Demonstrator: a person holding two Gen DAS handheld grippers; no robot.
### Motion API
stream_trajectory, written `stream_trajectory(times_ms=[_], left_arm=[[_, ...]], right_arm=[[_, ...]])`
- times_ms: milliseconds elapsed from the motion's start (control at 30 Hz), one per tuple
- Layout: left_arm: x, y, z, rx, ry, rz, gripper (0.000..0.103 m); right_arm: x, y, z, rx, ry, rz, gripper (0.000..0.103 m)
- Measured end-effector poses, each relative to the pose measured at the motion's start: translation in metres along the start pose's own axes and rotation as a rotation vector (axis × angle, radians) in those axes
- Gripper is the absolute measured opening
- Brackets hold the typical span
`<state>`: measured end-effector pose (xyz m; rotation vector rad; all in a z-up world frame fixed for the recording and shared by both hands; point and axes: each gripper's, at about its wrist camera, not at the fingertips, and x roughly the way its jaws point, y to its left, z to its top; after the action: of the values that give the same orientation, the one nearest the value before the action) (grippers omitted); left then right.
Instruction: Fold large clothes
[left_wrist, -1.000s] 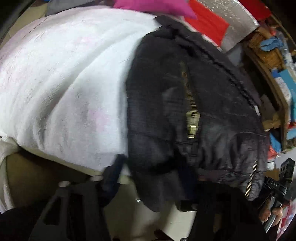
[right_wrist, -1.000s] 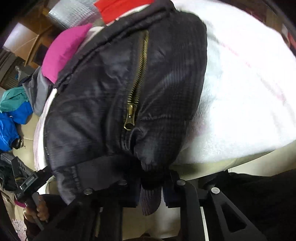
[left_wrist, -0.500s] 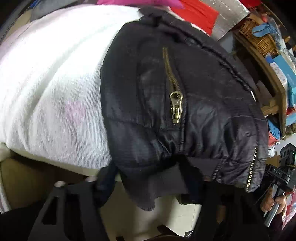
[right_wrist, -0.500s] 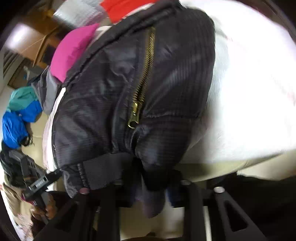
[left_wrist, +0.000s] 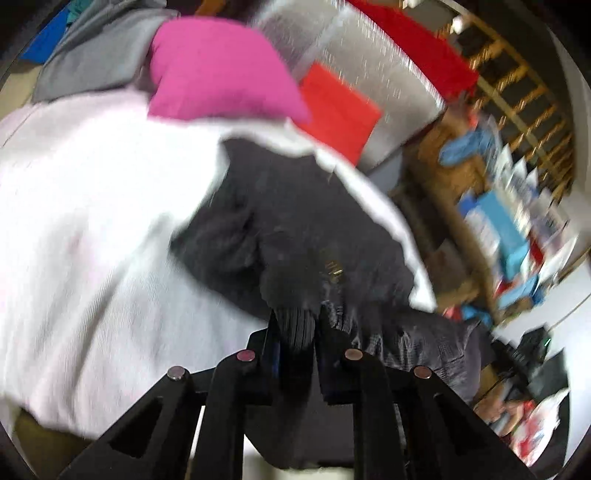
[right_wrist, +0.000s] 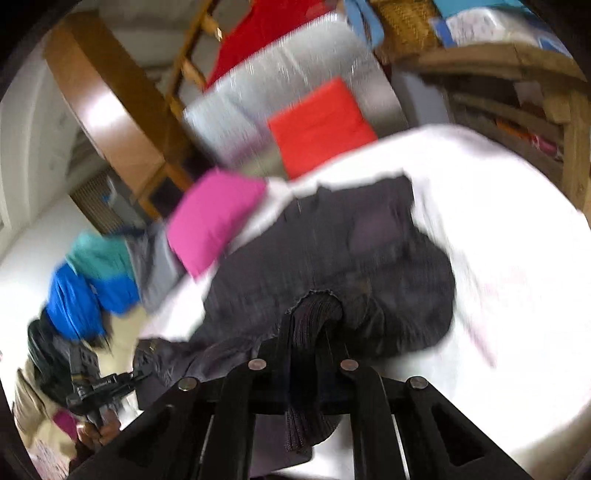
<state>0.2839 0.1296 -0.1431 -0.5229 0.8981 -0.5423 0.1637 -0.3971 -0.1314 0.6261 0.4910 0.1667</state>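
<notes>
The left gripper (left_wrist: 295, 332) is clamped on a ribbed cuff of the black quilted jacket with brass zips (left_wrist: 303, 221); its jaws have just closed on that fabric. The right gripper (right_wrist: 314, 332) pinches the matching ribbed hem edge on its own side. The jacket stretches away from both, lying forward across the white knitted cover (left_wrist: 92, 240), its near edge strung between the two hands. Neither hand is nearer, so I reckon the fold goes forward, towards the pink cushion (left_wrist: 218, 70).
</notes>
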Motion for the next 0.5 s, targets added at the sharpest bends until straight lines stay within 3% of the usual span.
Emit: stream_trajectory(times_ms=[100,200,267,500], left_arm=[[0.008,-0.009,0.041,-0.019,-0.075,-0.021,0.016],[0.032,-0.018,0.074,-0.049,-0.101,-0.054,0.016],[0.042,-0.020,0.088,-0.053,-0.102,-0.046,0.016],[0.137,-0.012,0.163,-0.057,-0.036,0.037,0.016]], right_arm=[[0.014,-0.003,0.025,0.024,-0.060,-0.003,0.010],[0.030,-0.004,0.043,0.068,-0.099,0.002,0.010],[0.047,-0.004,0.056,0.075,-0.103,-0.012,0.010],[0.138,-0.033,0.127,0.132,-0.072,-0.094,0.009]])
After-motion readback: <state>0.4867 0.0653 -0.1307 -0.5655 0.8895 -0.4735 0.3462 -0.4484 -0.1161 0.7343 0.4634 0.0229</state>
